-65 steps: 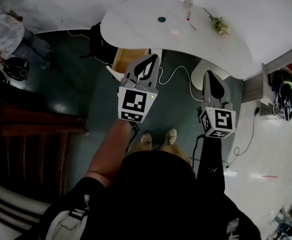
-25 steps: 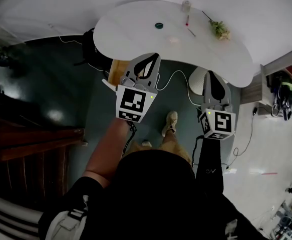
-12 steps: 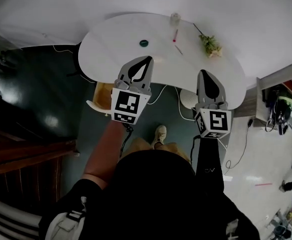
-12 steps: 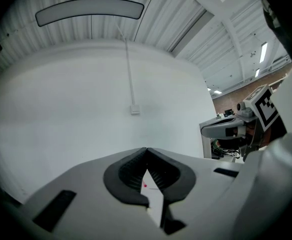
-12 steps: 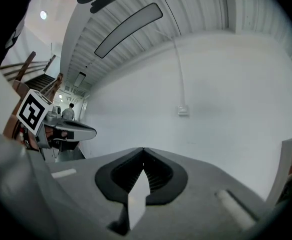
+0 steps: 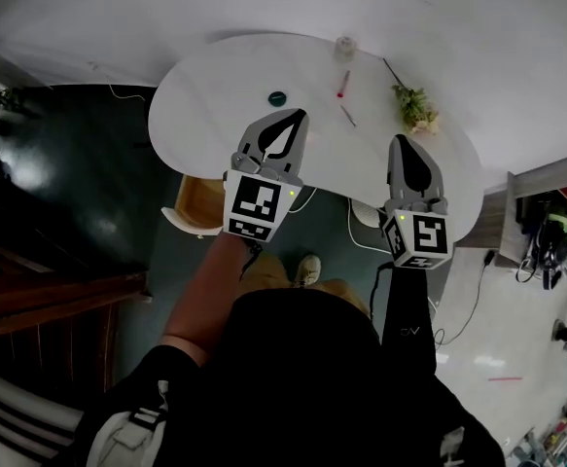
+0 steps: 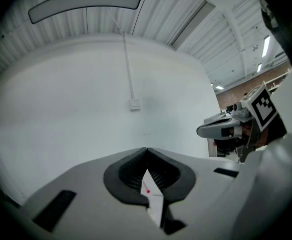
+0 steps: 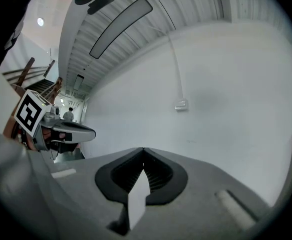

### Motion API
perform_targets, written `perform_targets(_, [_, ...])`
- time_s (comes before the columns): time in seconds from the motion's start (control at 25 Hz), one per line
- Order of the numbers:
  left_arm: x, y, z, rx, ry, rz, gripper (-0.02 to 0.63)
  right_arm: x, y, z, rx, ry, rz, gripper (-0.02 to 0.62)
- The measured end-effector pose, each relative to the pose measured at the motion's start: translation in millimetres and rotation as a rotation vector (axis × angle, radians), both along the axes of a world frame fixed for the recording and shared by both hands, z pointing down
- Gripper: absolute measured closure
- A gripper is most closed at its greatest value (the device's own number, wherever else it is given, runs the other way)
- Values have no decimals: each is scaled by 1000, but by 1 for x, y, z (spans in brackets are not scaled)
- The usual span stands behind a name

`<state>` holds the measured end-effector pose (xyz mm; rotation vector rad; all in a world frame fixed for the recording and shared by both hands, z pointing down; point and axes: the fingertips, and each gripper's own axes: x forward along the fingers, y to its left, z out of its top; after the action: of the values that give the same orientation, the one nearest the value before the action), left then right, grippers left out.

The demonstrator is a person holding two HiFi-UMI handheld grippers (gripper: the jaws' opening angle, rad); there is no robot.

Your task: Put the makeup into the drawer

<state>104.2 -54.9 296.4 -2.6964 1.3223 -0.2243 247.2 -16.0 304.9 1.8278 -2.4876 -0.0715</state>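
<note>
One bench: the white curved bench is lying closer under the head view than a second ago, and its near edge is now reaching beneath both claws. The person is walking up to it, so the task is only arriving at its reaching stage.
Wooden chair: the wooden chair is sitting under the bench's near-left edge, just beside the left claw, and is likely crowding any step further in.
White stool: the white stool is showing under the near edge between the two claws, with a cable trailing over the floor near it.
Left claw: the left claw is pointing level at the wall, jaws pressed together and carrying nothing.
Right claw: the right claw is doing the same, closed and empty.
Flower sprig: the flower sprig is lying ahead of the right claw, apt to get brushed.
Makeup: the red stick, thin stick, green round piece and clear jar are all resting on the bench's far half, well apart from the claws.
Drawer: no drawer is showing in any view.
</note>
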Motion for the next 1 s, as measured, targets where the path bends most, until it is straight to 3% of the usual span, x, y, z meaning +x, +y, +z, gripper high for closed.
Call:
perform_targets(0.32, [-3,-40,11,-42,8,20,598,-11,-46,11,-18,6,-7,591])
perform_targets(0.52, [-11,-75,17,-58,-26,54,598,-21,-86,12,-49,-10,24,592])
perform_targets(0.68, [-11,-96,45,-79,-175,102,597,-26,-104,16,-75,0,50,592])
perform_targets(0.84, [1,-114,121,-239,-317,275,582,-23,-114,25,-94,14,86,592])
perform_targets(0.88, [4,-116,144,-274,-368,321,467,-21,-115,29,-104,18,98,592])
perform_targets(0.92, [6,-116,169,-305,-427,367,437,-18,-114,34,-117,23,108,592])
perform_targets(1.0, [9,-117,217,-357,-563,453,437,-12,-114,43,-146,32,124,592])
